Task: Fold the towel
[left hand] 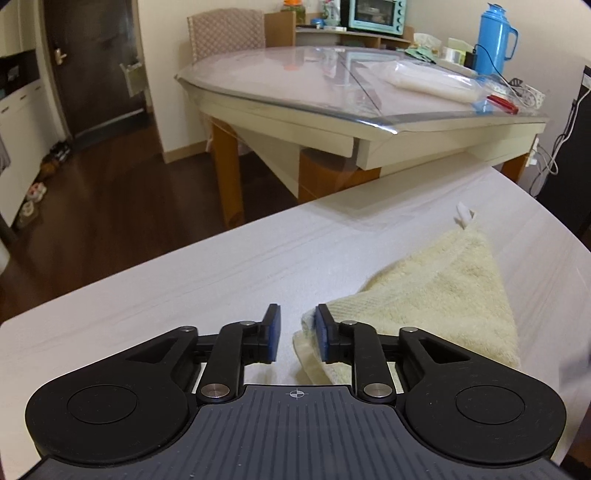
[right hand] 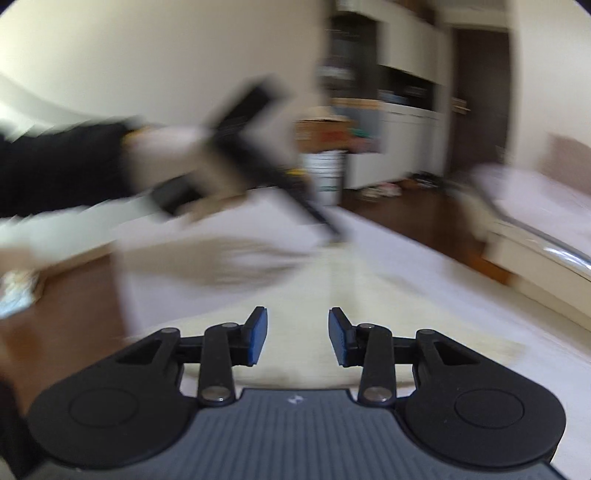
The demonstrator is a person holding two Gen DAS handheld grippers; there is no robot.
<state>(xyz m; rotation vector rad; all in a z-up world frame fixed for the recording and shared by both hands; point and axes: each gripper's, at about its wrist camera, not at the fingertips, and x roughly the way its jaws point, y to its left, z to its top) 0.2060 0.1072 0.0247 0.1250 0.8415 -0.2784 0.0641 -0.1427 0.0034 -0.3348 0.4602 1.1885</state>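
A cream towel (left hand: 436, 295) lies folded into a triangle on the white table (left hand: 184, 295), its white tag pointing to the far side. My left gripper (left hand: 297, 332) is open at the towel's near corner. That corner lies by the right pad (left hand: 322, 332), and the pads do not press on it. The right wrist view is blurred by motion. In it my right gripper (right hand: 297, 339) is open and empty above the towel (right hand: 332, 280). The left gripper (right hand: 328, 225), held by a gloved hand with a dark sleeve (right hand: 55, 166), shows at the upper left.
Beyond the table's far edge stands a second table (left hand: 295, 92) under clear plastic, with a blue thermos (left hand: 495, 37), bags and cables on it. A chair (left hand: 225, 33) and a teal oven (left hand: 376, 14) stand behind it. Dark wood floor (left hand: 110, 177) lies to the left.
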